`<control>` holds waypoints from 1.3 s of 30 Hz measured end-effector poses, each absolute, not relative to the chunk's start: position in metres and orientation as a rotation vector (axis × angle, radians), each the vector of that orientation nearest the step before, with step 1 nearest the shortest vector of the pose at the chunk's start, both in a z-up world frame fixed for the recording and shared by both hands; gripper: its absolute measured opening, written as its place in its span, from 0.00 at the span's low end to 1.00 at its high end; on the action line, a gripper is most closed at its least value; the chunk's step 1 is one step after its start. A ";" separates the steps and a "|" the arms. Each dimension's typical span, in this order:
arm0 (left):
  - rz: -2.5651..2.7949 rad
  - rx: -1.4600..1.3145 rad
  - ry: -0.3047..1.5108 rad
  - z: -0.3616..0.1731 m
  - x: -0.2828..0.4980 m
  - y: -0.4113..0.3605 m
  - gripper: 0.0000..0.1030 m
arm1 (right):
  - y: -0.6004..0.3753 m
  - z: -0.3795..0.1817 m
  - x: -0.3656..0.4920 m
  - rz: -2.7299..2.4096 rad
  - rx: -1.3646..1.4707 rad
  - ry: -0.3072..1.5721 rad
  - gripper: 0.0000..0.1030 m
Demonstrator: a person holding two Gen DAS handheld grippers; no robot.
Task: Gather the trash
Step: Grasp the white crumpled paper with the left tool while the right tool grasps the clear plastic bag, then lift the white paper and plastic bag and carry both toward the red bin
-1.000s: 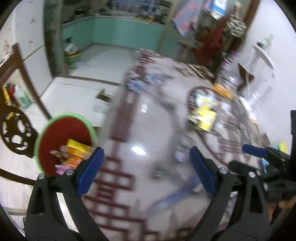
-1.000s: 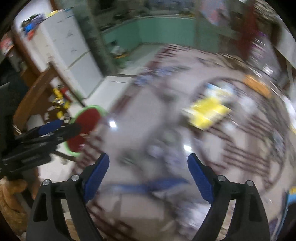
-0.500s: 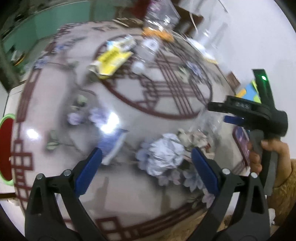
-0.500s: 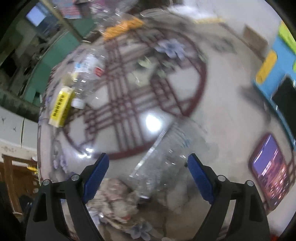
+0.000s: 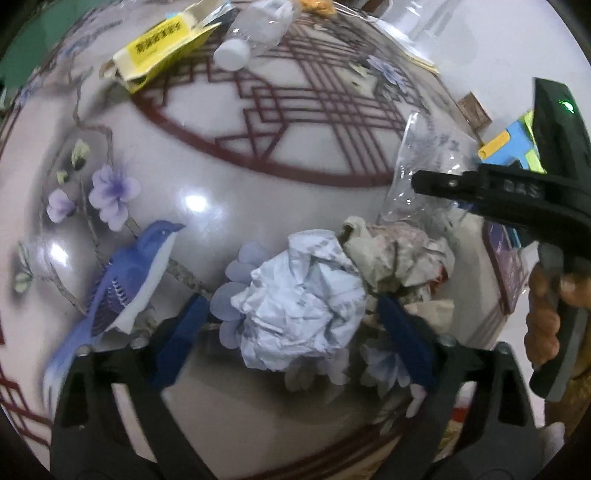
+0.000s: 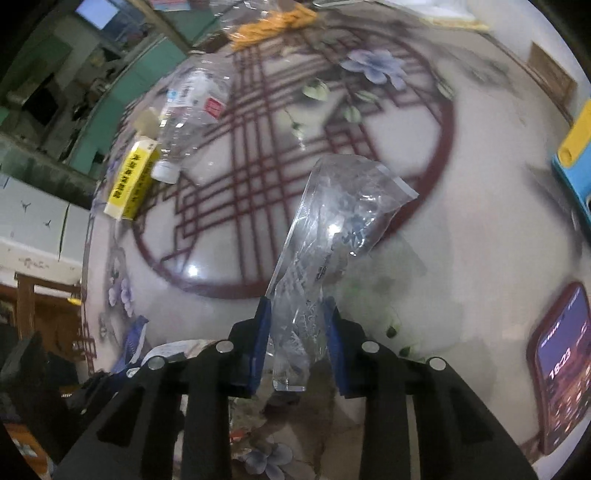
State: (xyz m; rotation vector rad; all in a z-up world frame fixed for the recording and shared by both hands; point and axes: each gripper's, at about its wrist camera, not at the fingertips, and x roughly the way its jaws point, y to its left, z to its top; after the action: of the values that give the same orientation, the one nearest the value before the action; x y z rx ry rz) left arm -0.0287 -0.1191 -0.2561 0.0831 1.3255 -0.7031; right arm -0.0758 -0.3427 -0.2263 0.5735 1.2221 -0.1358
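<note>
The right gripper has just been closing its blue fingers, and a clear plastic bag now stands pinched between them, its free end reaching up over the table. The left gripper has also been narrowing, but its fingers are spread on either side of a crumpled white paper ball and do not press it yet. Touching that ball lies a wad of brownish paper.

The task looks only partly done: one piece is gripped, one is about to be, and farther across the patterned table a yellow carton, an empty plastic bottle and an orange packet wait to be collected.

The left view alone shows the two paper wads whole and the person's hand on the right gripper's handle. The right view alone shows the pinch on the bag and a phone with a lit screen. No bin appears in either.
</note>
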 end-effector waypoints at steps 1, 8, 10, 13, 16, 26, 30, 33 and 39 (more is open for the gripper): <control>-0.696 0.076 1.326 -0.255 -0.027 -0.118 0.71 | -0.340 -0.225 -0.074 -0.133 0.563 1.218 0.28; -0.647 0.025 1.272 -0.236 -0.018 -0.095 0.55 | -0.330 -0.204 -0.057 -0.089 0.535 1.161 0.28; -0.613 0.006 1.219 -0.219 -0.015 -0.082 0.55 | -0.322 -0.193 -0.050 -0.067 0.511 1.135 0.28; -0.553 -0.020 1.128 -0.188 -0.008 -0.063 0.55 | -0.307 -0.171 -0.038 -0.031 0.465 1.082 0.28; -0.496 -0.048 1.042 -0.159 -0.001 -0.048 0.55 | -0.291 -0.151 -0.025 0.011 0.434 1.028 0.28; -0.293 -0.124 0.842 -0.067 0.019 0.011 0.55 | -0.216 -0.085 0.009 0.174 0.287 0.865 0.28; -0.265 -0.153 0.820 -0.058 0.019 0.029 0.55 | -0.193 -0.070 0.012 0.211 0.249 0.830 0.28; -0.253 -0.158 0.804 -0.055 0.020 0.040 0.55 | -0.182 -0.063 0.014 0.230 0.229 0.815 0.28; -0.234 -0.175 0.795 -0.052 0.022 0.058 0.55 | -0.167 -0.055 0.016 0.242 0.203 0.799 0.28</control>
State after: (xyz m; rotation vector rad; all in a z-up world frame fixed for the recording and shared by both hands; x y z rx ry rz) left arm 0.0221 0.0576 -0.0523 -0.1753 0.7952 -0.2345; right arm 0.0162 -0.1667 -0.0554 0.2028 0.7994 0.2420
